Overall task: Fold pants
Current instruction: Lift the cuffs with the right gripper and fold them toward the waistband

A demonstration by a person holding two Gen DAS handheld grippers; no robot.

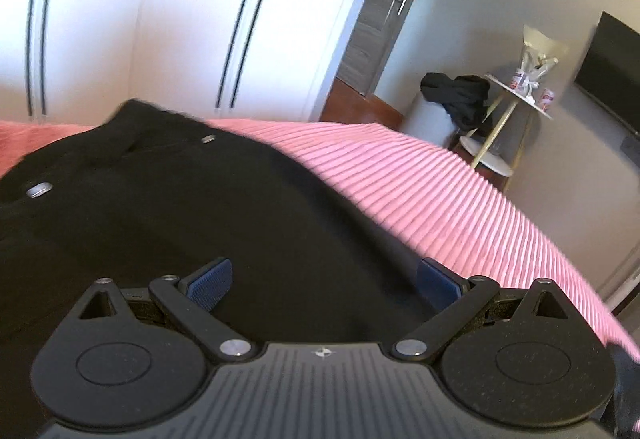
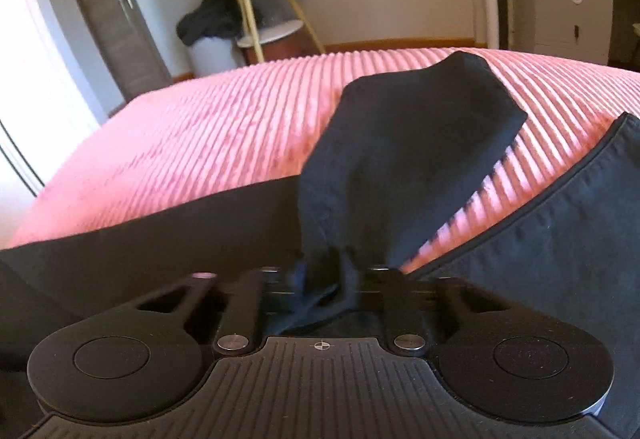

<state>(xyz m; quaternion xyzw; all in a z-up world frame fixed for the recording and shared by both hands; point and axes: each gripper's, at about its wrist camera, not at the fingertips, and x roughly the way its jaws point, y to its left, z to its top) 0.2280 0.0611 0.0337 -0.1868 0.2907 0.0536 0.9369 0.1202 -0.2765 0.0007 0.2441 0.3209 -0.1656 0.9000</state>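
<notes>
Folding black pants [image 1: 168, 223] spread over a pink ribbed bedspread [image 1: 440, 199], waist end with its metal buttons lying to the far left in the left wrist view, one leg [image 2: 412, 143] stretching toward the far side in the right wrist view.

Judging the step in hand: carrying a pinched bit of leg across to lay it over the rest. Worth keeping the cloth taut and low while travelling, so no crease is dragging under. Worth lining the seam edge up with the near edge of the other leg [image 2: 560, 239] before letting go. Worth bringing the free gripper down onto the body of the pants to pin it, so nothing is sliding on the soft bedspread. Risk, probably: the thin pinch slipping out if pulling hard.

Right gripper [image 2: 324, 271]: jaws nearly pressed together, pinching a bunched fold of the black leg fabric, cloth rising from between them.

Left gripper [image 1: 324, 281]: jaws spread wide, blue pads [image 1: 212, 279] apart, hovering over the pants, gripping nothing.
</notes>
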